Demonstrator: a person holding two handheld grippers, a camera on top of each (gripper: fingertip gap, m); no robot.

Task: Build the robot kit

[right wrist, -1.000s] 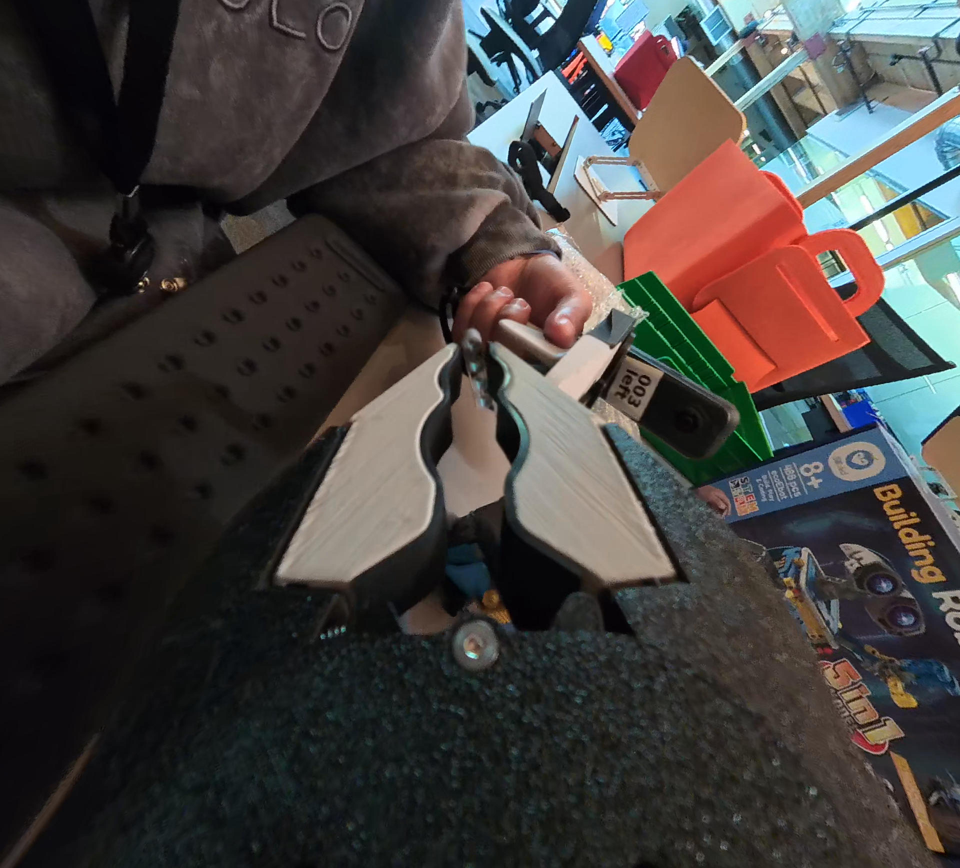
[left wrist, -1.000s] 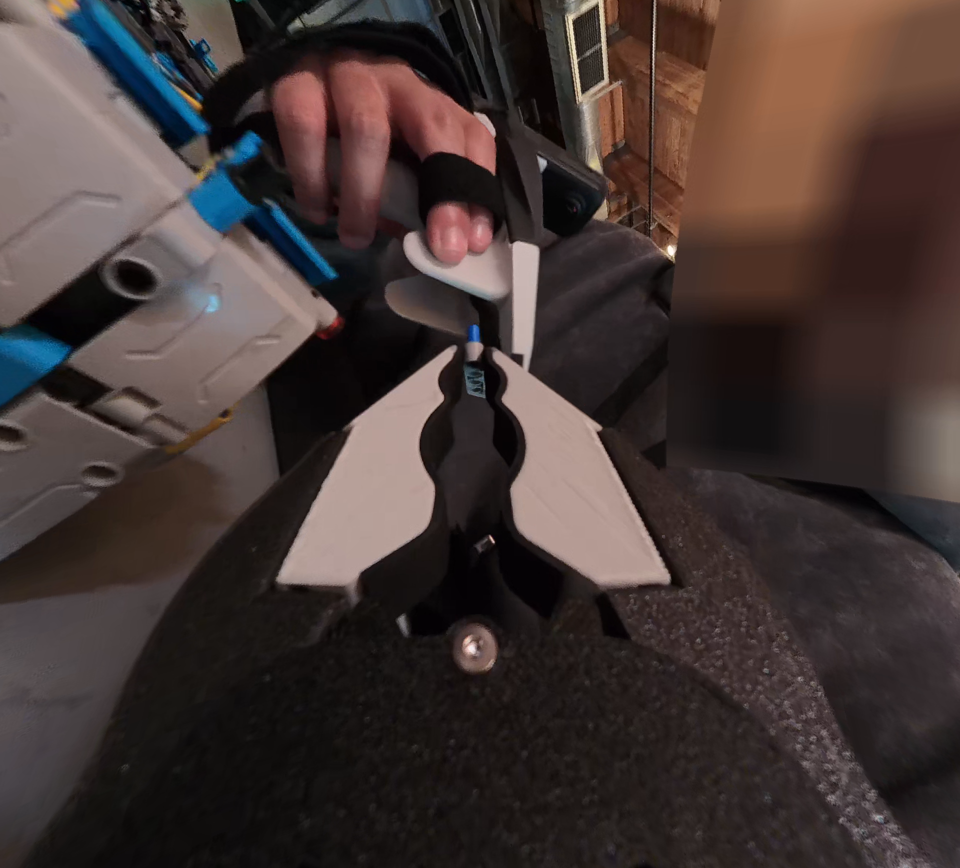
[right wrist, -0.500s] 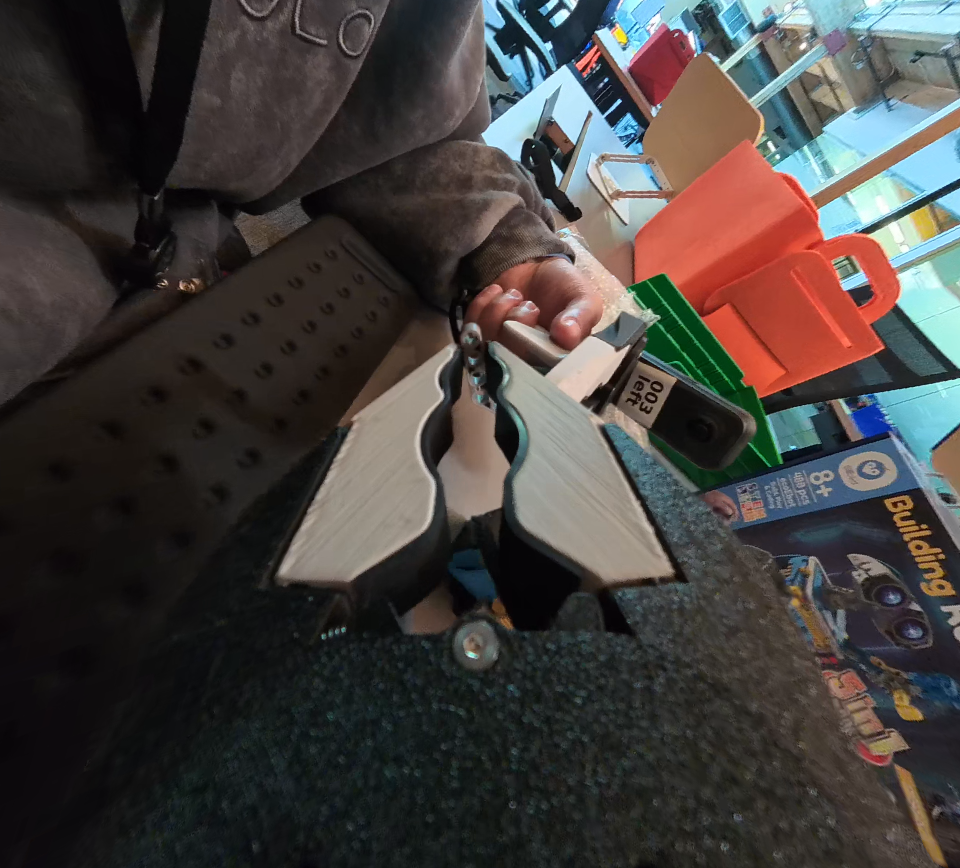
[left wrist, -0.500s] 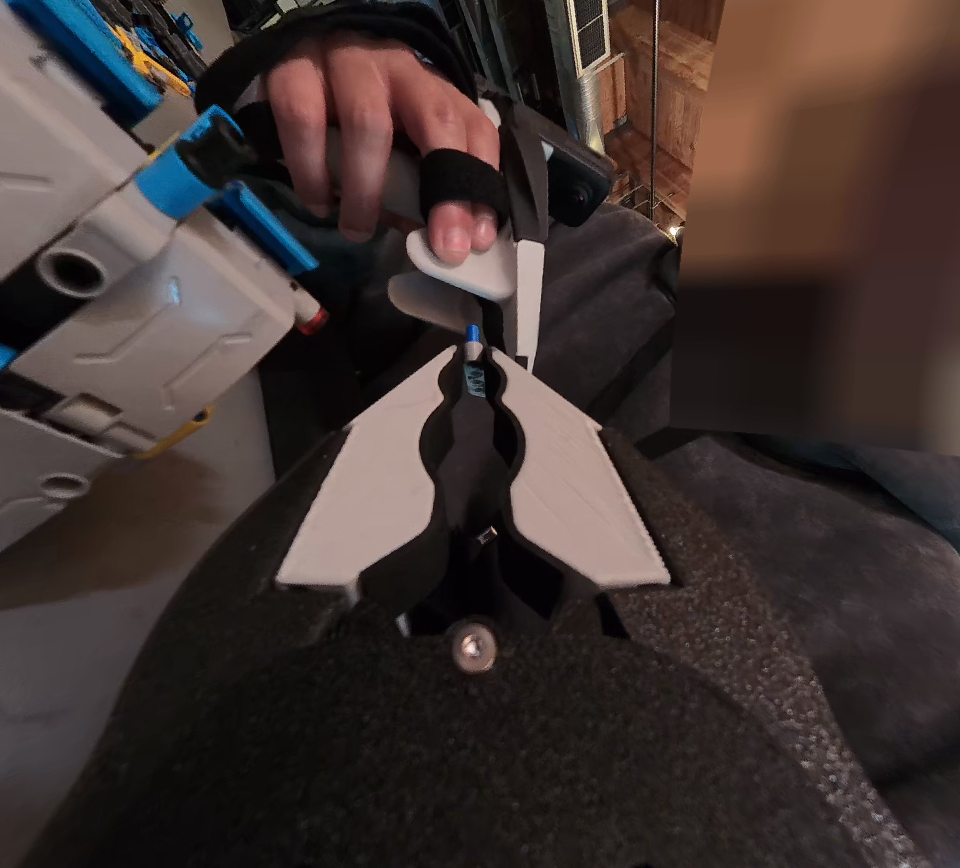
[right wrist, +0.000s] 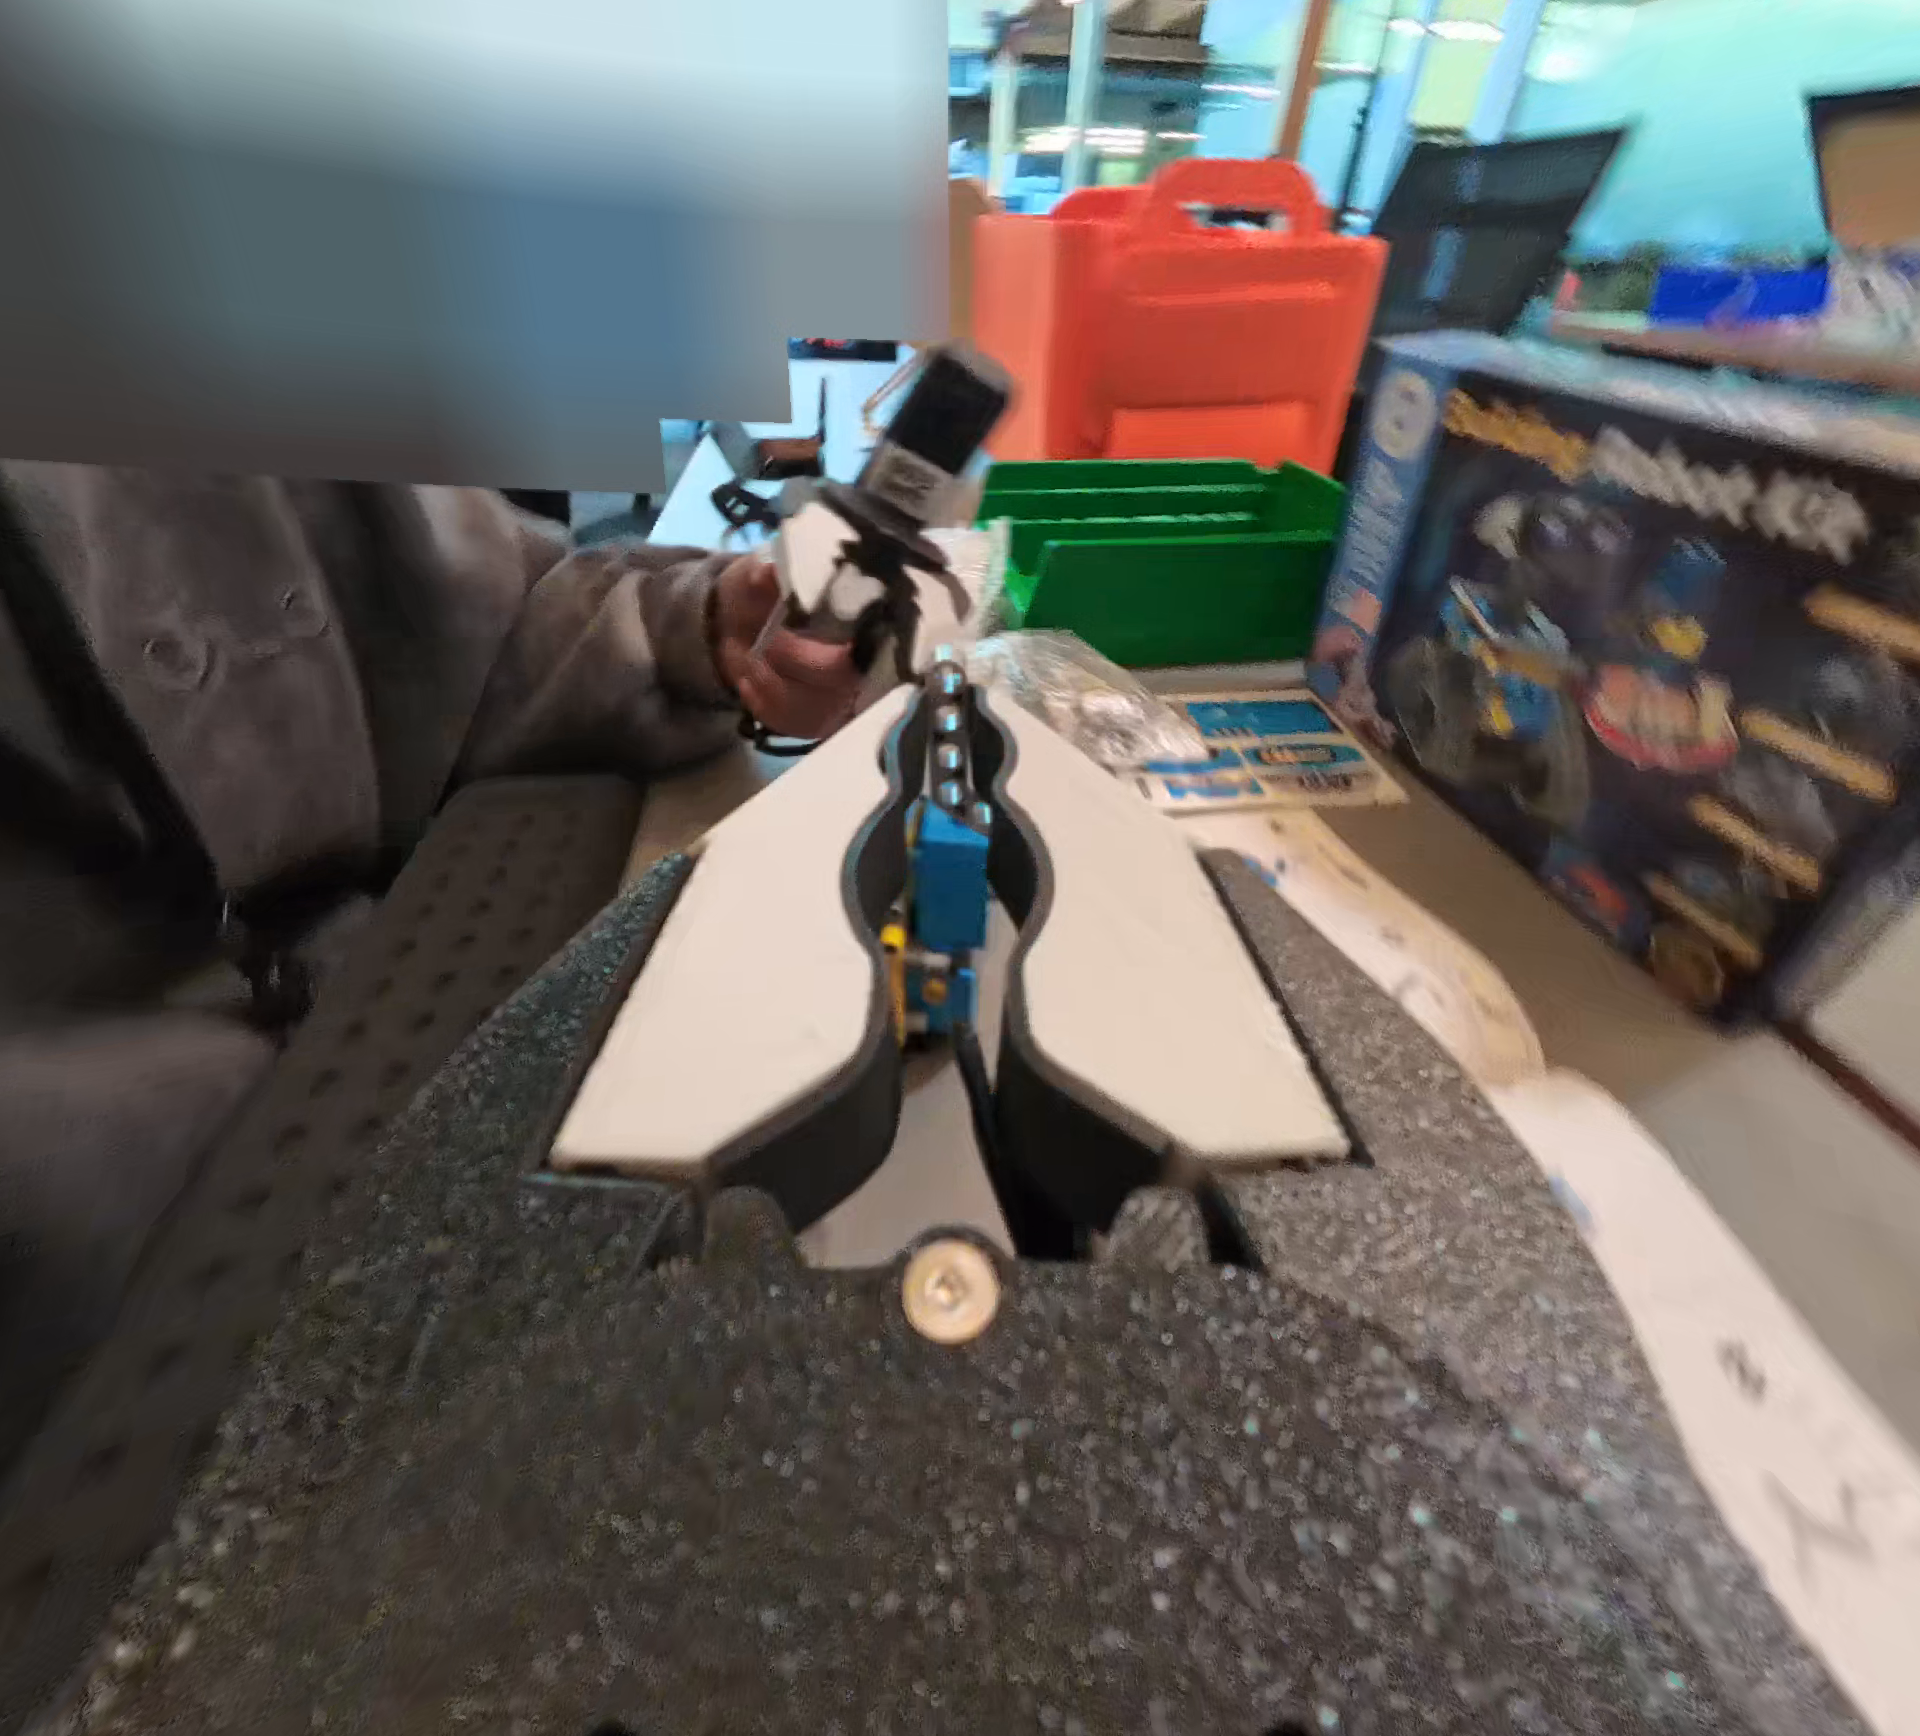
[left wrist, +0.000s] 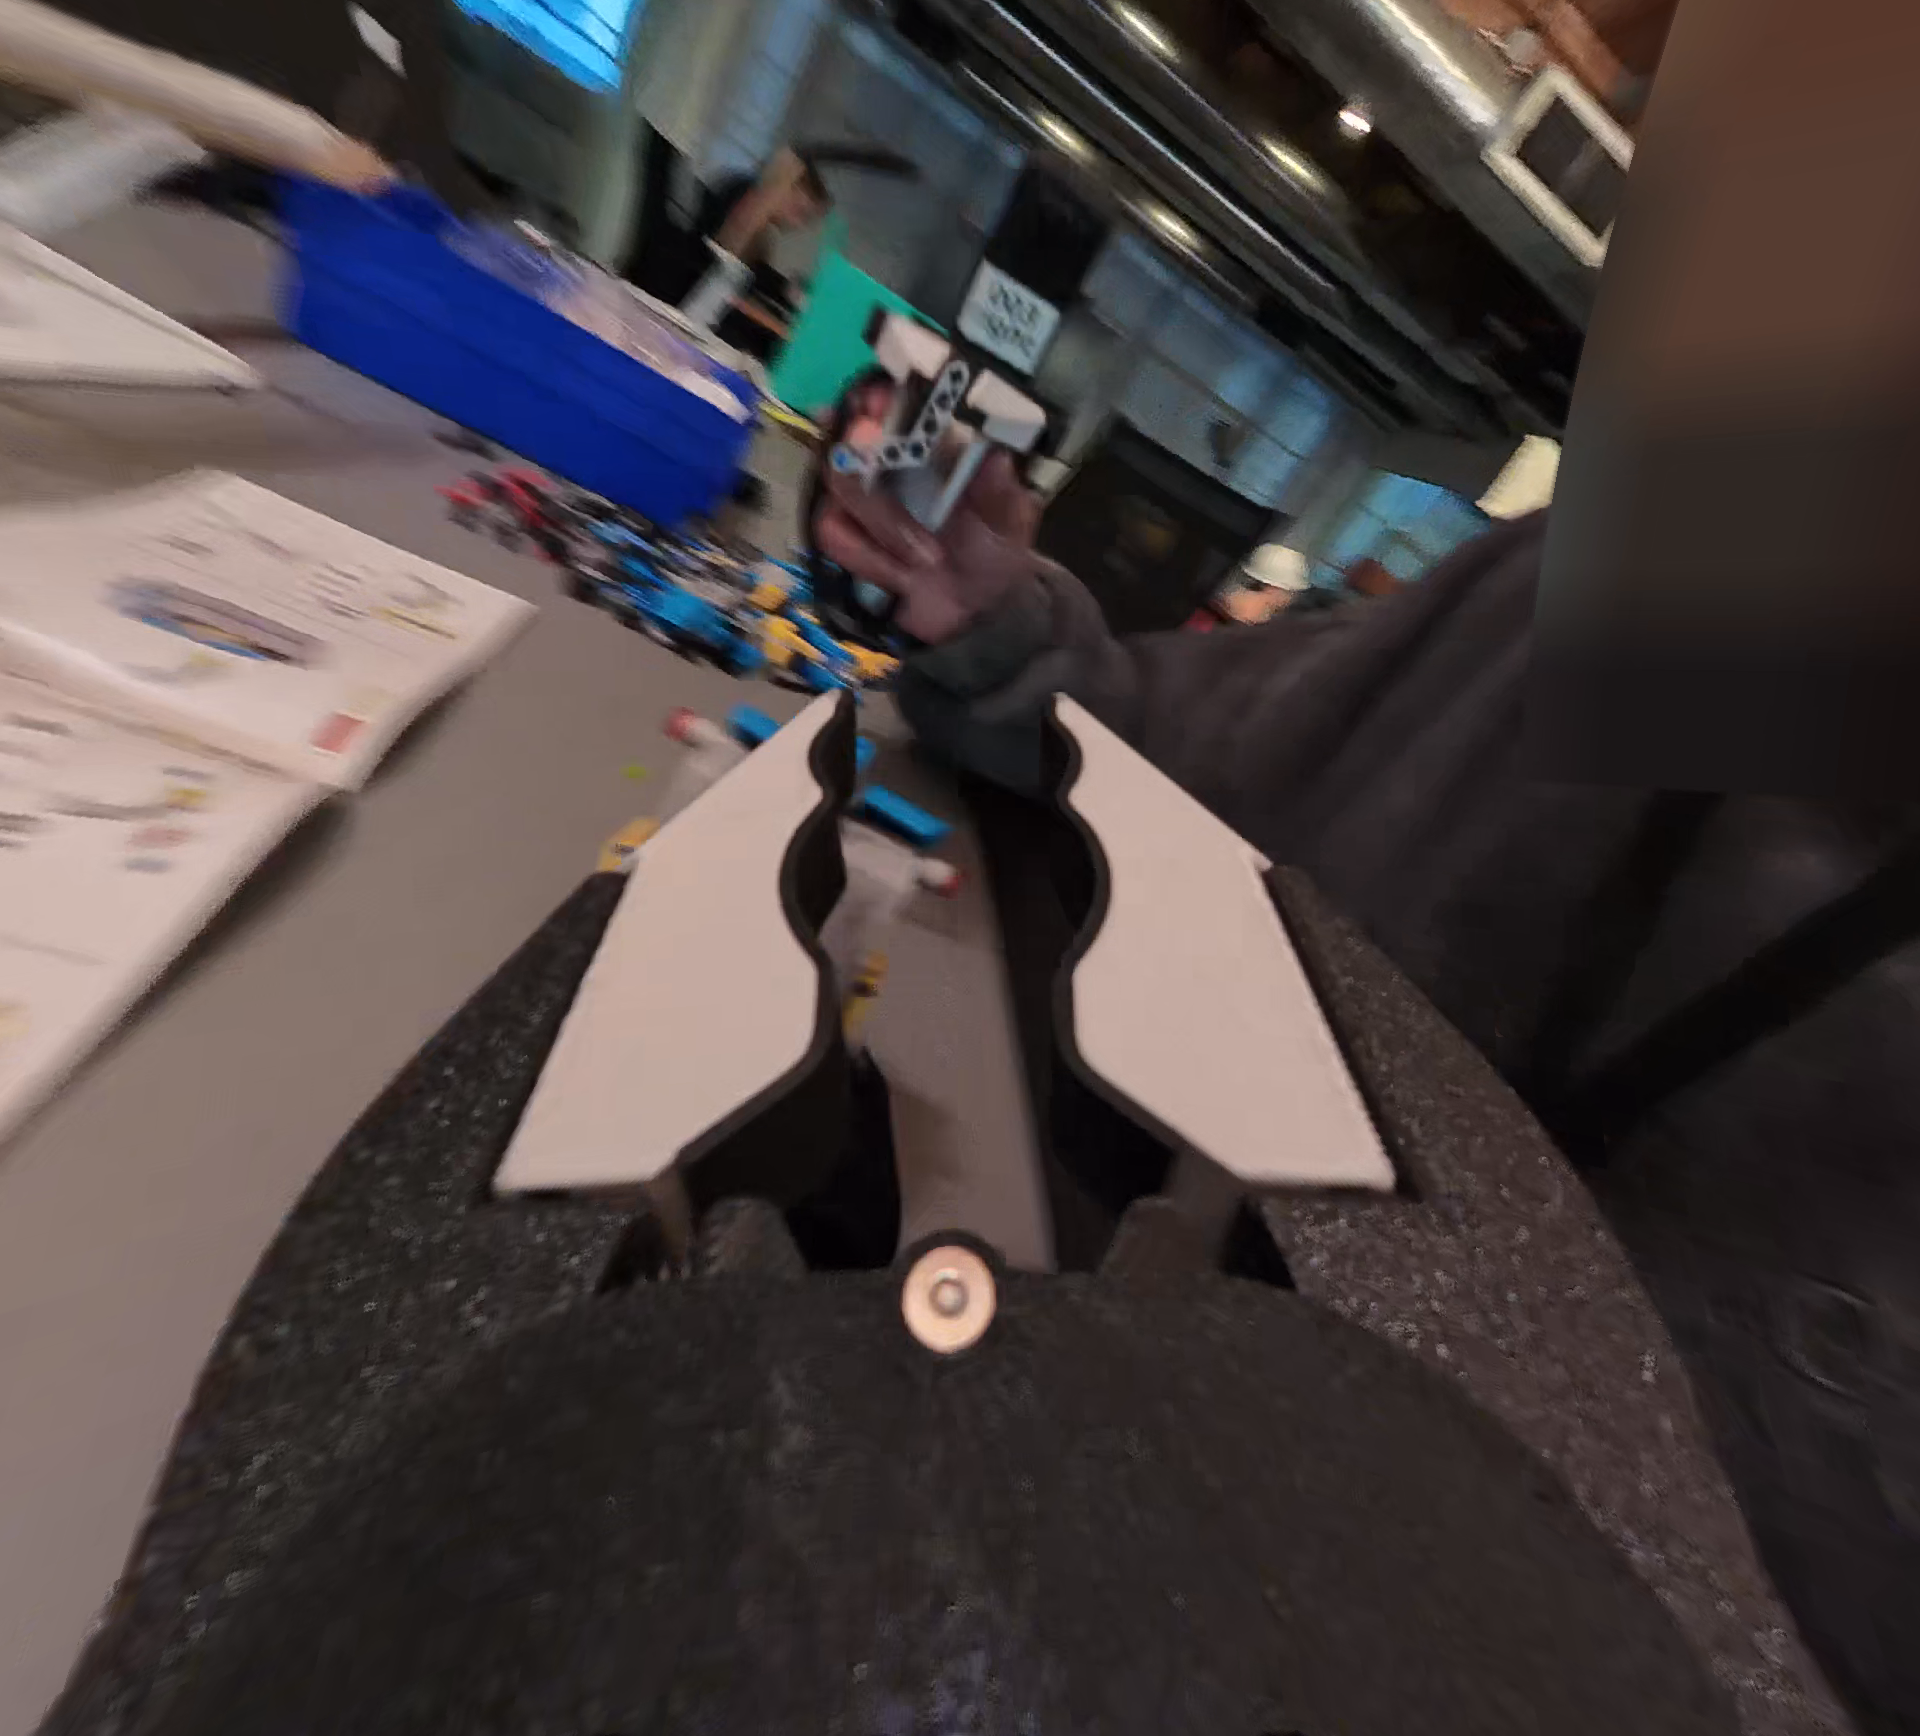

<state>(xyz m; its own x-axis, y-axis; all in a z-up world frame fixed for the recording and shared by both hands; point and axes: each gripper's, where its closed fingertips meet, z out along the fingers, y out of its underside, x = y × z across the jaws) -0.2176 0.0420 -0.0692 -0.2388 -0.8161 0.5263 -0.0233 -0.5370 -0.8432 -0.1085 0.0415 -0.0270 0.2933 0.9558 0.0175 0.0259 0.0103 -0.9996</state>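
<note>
In the right wrist view my right gripper (right wrist: 948,699) is shut on a small building-block assembly: a grey beam with holes (right wrist: 948,741) sticks out past the tips, and a blue block (right wrist: 948,886) sits between the fingers. My left gripper (left wrist: 948,718) is open and empty above the grey table (left wrist: 416,907). Nearest to it are loose blue pieces (left wrist: 899,816). The right gripper (left wrist: 935,424) shows farther off in the left wrist view, held up by a hand, with the grey beam (left wrist: 914,439) in it. The left gripper (right wrist: 873,590) shows ahead in the right wrist view.
An open instruction booklet (left wrist: 239,637), a blue bin (left wrist: 499,356) and a pile of blue and yellow parts (left wrist: 717,606) lie to the left. An orange case (right wrist: 1174,315), green bins (right wrist: 1153,564), a kit box (right wrist: 1662,668), a plastic bag (right wrist: 1070,699) and a black perforated panel (right wrist: 436,959) surround the right gripper. Spacing between my two grippers at the tips: around 12 cm.
My left gripper has opened and let go of the small blue-tipped piece. The two grippers have drawn apart and both views have swung level. The right gripper still holds the grey beam.
</note>
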